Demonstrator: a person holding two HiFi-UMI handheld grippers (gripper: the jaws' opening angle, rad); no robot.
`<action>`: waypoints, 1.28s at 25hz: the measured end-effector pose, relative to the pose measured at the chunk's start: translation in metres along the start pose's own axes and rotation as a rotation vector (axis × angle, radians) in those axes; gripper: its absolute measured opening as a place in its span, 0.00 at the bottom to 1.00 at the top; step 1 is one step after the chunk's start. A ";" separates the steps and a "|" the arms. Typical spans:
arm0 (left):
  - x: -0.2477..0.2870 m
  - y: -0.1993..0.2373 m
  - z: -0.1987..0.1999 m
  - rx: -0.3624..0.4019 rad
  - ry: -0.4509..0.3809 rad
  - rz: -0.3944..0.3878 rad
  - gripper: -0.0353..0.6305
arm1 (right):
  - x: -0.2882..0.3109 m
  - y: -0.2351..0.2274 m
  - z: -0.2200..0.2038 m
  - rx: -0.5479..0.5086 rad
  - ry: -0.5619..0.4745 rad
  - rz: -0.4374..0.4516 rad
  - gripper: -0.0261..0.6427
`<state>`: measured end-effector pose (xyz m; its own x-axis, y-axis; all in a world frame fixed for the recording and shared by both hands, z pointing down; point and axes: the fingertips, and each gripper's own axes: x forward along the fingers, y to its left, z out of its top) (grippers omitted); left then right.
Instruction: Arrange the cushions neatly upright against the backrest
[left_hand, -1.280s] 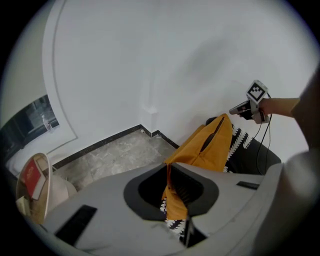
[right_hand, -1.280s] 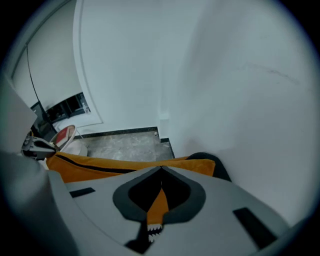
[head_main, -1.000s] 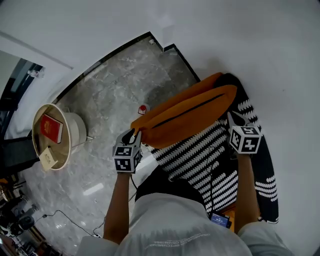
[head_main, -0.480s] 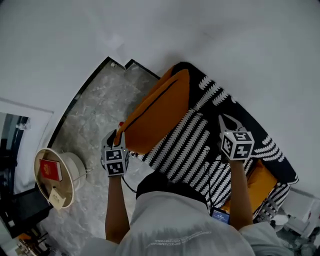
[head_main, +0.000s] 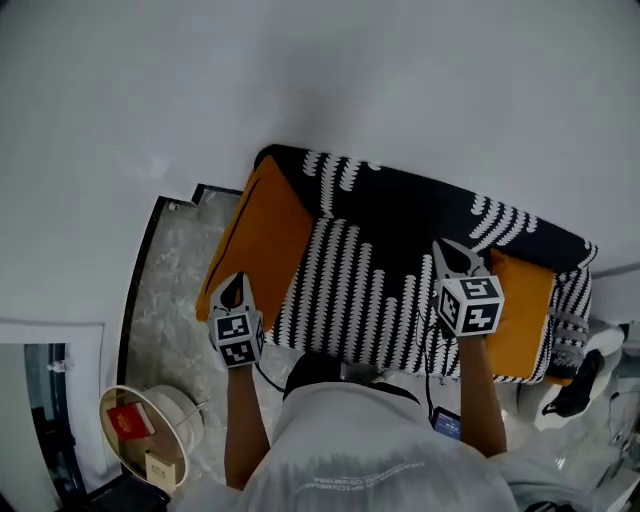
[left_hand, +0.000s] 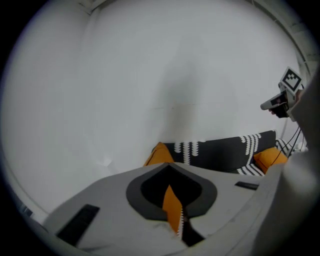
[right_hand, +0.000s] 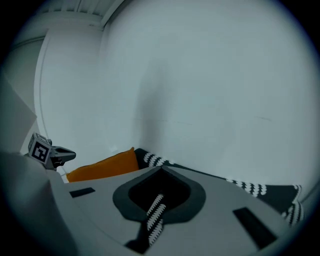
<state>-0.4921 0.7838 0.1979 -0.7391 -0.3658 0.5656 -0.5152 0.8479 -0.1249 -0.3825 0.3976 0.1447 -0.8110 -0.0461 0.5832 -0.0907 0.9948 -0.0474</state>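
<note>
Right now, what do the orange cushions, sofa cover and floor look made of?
Orange cushions: plain matte cloth, no sheen. Sofa cover: soft textile, black with white chain-like rows, knitted or printed, can't tell. Floor: grey veined stone or tile, marble-like, seemingly polished.

Clearances around the sofa (head_main: 335, 335). The striped seat (head_main: 400, 290) lies open between the left orange cushion (head_main: 255, 240) and the right orange cushion (head_main: 520, 310), which close off its two ends. Behind, the backrest (head_main: 420, 205) stands against the white wall (head_main: 350, 80), leaving no passage there. Left of the sofa a strip of marble floor (head_main: 165, 270) is open; the round side table (head_main: 180, 412) stands well apart. Unidentifiable dark and white objects (head_main: 585, 375) crowd the right end.
</note>
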 end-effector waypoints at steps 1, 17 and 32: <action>-0.001 -0.019 0.008 0.020 -0.010 -0.040 0.08 | -0.016 -0.012 -0.007 0.025 -0.009 -0.025 0.04; -0.094 -0.312 0.058 0.474 -0.150 -0.528 0.08 | -0.285 -0.138 -0.174 0.345 -0.153 -0.338 0.04; -0.078 -0.488 0.065 0.653 -0.130 -0.824 0.08 | -0.361 -0.189 -0.296 0.625 -0.054 -0.511 0.05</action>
<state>-0.2109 0.3740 0.1617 -0.0759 -0.8052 0.5881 -0.9833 -0.0376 -0.1783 0.0980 0.2533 0.1830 -0.6072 -0.5015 0.6163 -0.7512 0.6150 -0.2398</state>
